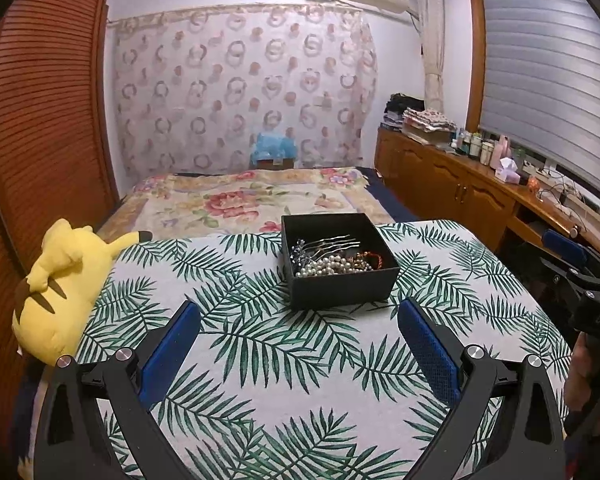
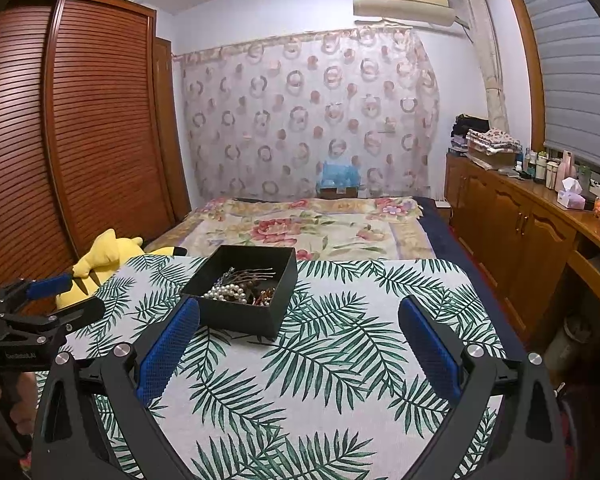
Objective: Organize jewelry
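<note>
A black open box [image 1: 340, 286] stands on the leaf-print tablecloth [image 1: 260, 360]. Inside it lie a white pearl string [image 1: 324, 268], a metal hair comb [image 1: 332, 244] and an orange-brown bracelet [image 1: 370, 259]. My left gripper [image 1: 298, 320] is open and empty, hovering above the cloth just in front of the box. In the right wrist view the box [image 2: 240, 312] sits ahead to the left, with the pearls [image 2: 226, 292] showing. My right gripper [image 2: 298, 320] is open and empty, with its left finger [image 2: 172, 344] close to the box's near corner.
A yellow plush toy [image 1: 60, 292] lies at the table's left edge. A bed with a floral cover [image 1: 244, 200] is behind the table. A wooden wardrobe [image 1: 40, 120] stands left, and a wooden sideboard [image 1: 460, 184] with bottles and clutter stands right.
</note>
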`<state>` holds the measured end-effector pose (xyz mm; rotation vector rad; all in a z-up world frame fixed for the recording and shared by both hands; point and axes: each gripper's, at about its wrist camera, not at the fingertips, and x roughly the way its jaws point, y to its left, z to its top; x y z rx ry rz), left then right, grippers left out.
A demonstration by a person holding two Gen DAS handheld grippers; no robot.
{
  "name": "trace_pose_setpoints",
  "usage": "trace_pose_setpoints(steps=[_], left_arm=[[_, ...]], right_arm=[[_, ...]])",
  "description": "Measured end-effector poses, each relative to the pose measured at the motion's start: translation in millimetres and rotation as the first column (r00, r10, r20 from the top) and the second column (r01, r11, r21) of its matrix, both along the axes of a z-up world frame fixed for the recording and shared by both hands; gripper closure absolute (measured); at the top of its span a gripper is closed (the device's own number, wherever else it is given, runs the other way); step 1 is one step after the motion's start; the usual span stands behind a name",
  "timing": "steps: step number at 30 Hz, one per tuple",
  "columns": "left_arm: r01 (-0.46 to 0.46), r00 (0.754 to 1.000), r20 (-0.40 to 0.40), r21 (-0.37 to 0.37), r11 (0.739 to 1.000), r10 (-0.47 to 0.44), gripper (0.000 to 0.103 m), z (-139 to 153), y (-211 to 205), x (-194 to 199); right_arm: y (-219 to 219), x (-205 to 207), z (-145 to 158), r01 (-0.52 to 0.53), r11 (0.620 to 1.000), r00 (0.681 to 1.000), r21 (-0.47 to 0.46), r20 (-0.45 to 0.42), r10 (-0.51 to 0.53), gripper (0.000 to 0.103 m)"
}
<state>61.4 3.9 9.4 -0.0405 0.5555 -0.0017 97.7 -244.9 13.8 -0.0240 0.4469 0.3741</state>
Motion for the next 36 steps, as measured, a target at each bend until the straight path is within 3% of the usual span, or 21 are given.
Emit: trace_pose_setpoints(steps=[36], left_arm=[[-0.01, 1.0, 0.028, -0.002, 1.0, 0.01, 0.008, 1.6, -0.9, -4.5]], right_arm=[[3.4, -0.2, -3.4, -0.002, 1.0, 1.0, -0.003, -0.007, 0.002, 0.003]])
